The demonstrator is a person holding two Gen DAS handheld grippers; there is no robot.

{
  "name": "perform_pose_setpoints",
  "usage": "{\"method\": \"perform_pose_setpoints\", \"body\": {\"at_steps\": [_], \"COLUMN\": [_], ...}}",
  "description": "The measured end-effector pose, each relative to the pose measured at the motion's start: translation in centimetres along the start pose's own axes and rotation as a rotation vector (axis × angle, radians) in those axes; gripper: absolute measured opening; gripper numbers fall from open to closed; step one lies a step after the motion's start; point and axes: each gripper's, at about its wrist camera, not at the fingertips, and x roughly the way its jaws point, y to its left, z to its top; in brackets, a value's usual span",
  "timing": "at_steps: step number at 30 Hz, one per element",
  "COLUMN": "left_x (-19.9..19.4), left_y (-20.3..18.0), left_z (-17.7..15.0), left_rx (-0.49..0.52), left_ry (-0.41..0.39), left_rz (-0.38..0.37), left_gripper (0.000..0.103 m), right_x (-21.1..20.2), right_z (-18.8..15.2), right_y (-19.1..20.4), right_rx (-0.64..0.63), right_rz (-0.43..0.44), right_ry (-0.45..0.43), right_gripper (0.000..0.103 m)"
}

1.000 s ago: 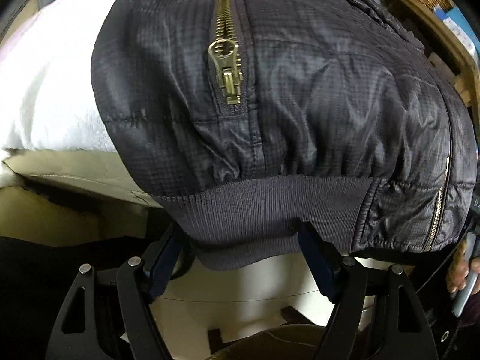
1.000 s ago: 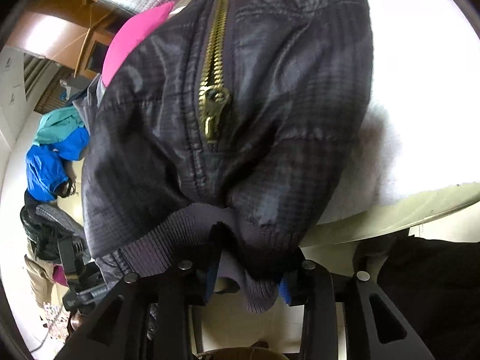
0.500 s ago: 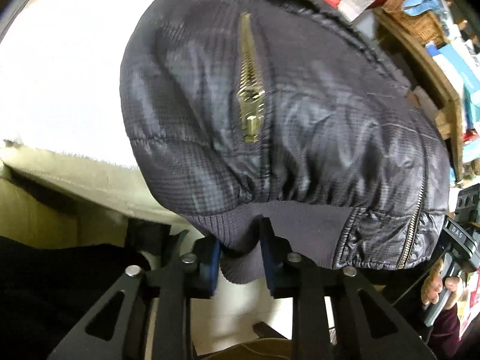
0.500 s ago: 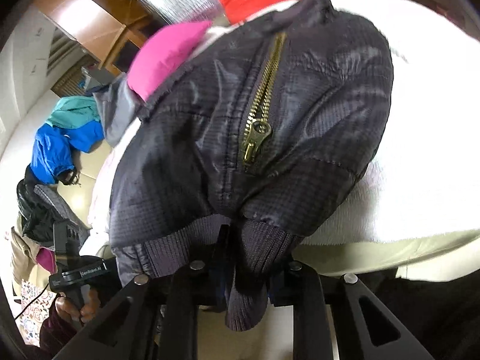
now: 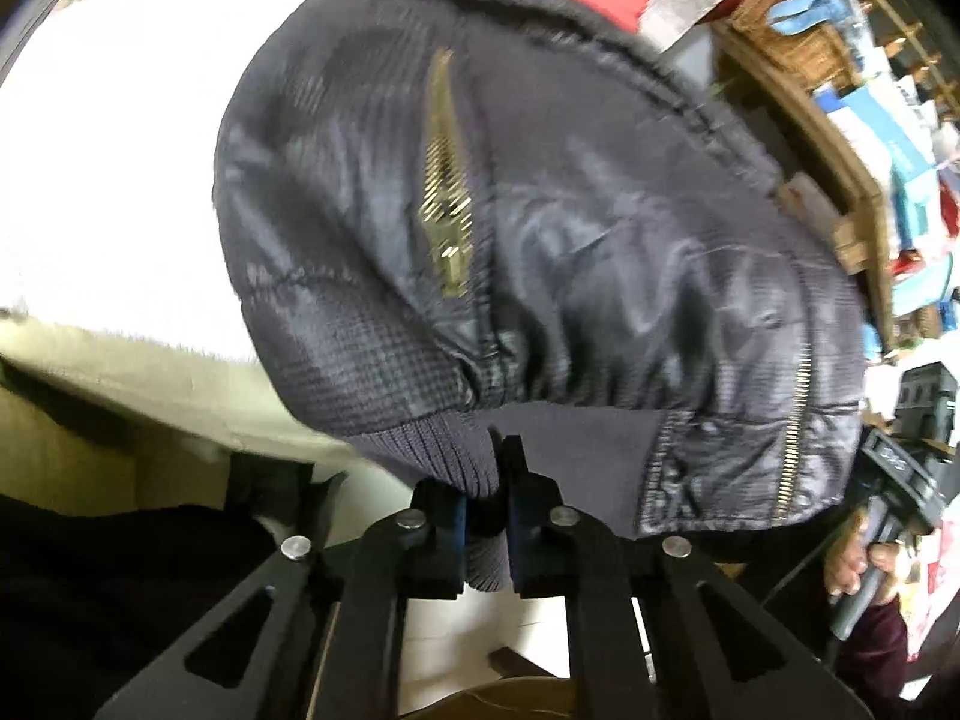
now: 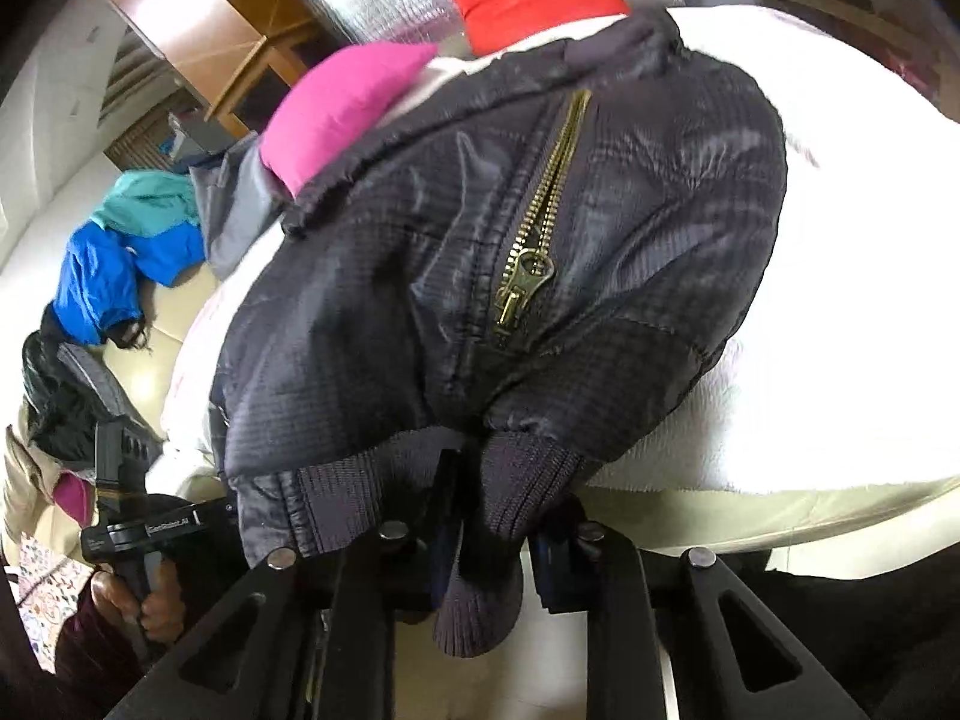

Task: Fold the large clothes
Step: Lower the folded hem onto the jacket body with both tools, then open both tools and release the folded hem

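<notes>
Got my left hand-held gripper [image 5: 486, 510] pinched tight on the ribbed hem [image 5: 576, 450] of the dark jacket [image 5: 600, 240], and the right hand-held gripper [image 6: 492, 546], whose jaws just closed in, clamped on the same hem's other corner, so I can flip the bottom edge up. The jacket lies on the white bed [image 6: 852, 300], hem hanging off the near edge. A wicker basket [image 5: 798, 42] sits beyond the jacket; can't tell what's in it.

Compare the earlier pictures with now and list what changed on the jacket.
The left claw went from open around the ribbed hem to clamped on it; the right claw has just been closing and pinches its bunched hem corner. More far background shows past the jacket. The jacket stays on the white bedding, zippers closed.
</notes>
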Motion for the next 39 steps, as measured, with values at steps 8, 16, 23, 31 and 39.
{"method": "perform_pose_setpoints", "body": {"at_steps": [8,16,23,31,39], "left_x": [-5.8,-9.1,-8.2,-4.5,-4.5], "left_y": [-0.8,-1.3,0.4,2.8,4.3], "left_z": [4.0,11.1,16.9,19.8,19.0], "left_rx": [0.001,0.007,-0.082,-0.209,-0.222], "left_ry": [-0.139,-0.290,-0.392,-0.404,-0.416], "left_rz": [-0.167,-0.226,-0.222,-0.214,-0.249], "left_gripper": [0.009,0.009,0.009,0.009,0.009], "right_x": [-3.4,-5.3,-3.9,-1.2,-4.1], "right_z": [1.1,5.7,12.0,14.8,7.9], "right_y": [0.3,1.6,1.6,-1.1,-3.4], "right_rx": [-0.024,-0.023,0.007,0.133,0.172], "right_rz": [0.049,0.122,0.144,0.190,0.145], "right_ry": [-0.090,-0.201,-0.291,-0.163,-0.070], "right_gripper": [0.022,0.022,0.022,0.022,0.022]}}
